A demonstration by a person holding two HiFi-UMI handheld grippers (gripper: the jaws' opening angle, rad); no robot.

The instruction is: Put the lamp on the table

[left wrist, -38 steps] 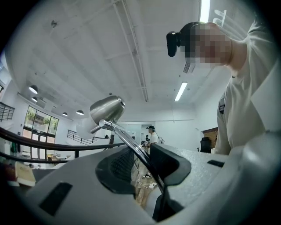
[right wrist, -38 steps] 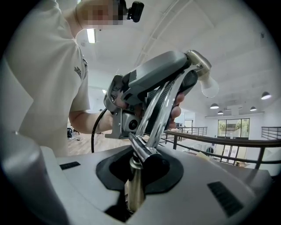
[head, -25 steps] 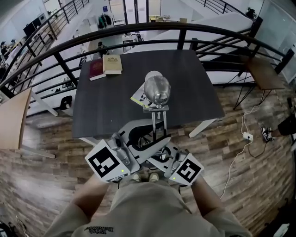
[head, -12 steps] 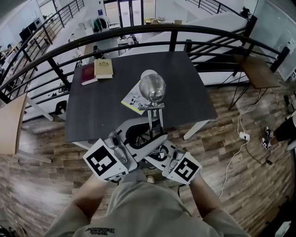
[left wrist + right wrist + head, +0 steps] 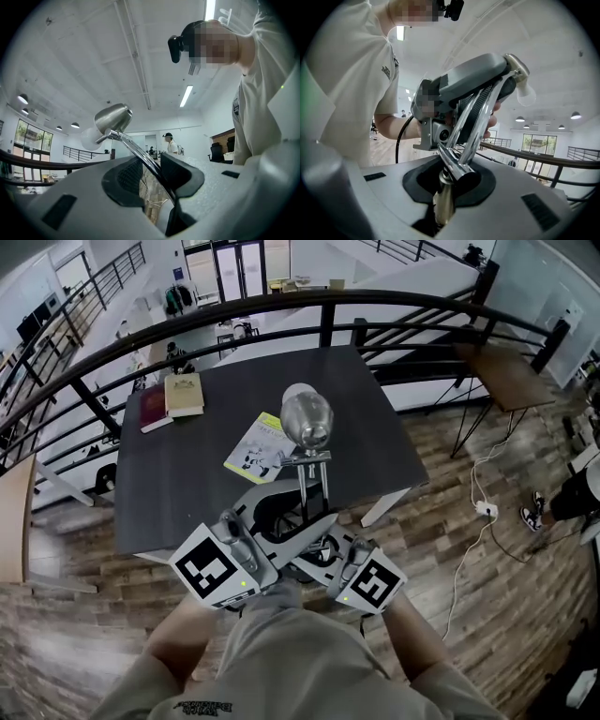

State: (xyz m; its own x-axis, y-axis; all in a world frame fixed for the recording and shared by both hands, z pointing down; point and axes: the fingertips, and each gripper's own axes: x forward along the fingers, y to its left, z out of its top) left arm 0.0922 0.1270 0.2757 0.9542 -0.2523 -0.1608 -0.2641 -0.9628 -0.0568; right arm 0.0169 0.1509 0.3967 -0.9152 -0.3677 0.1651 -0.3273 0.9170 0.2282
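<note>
A chrome desk lamp (image 5: 307, 418) is held up in front of the person, its head over the near part of the dark table (image 5: 178, 493). Both grippers grip its thin metal arm (image 5: 305, 488) from below. My left gripper (image 5: 298, 532) is shut on the arm from the left; in the left gripper view the rod (image 5: 140, 157) runs up between the pads to the lamp head (image 5: 112, 119) and white bulb (image 5: 90, 138). My right gripper (image 5: 323, 554) is shut on the lamp lower down, where the chrome joint (image 5: 457, 171) sits between its pads. The lamp's base is hidden.
On the table lie a red book (image 5: 155, 407), a tan book (image 5: 185, 393) and an illustrated booklet (image 5: 253, 448). A black railing (image 5: 375, 301) curves behind it. To the right are a small wooden table (image 5: 511, 376) and a power strip with cable (image 5: 486, 510) on the wooden floor.
The hold on the lamp is the same. In the head view the table and books have drifted left, and more of the booklet shows beside the lamp head.
</note>
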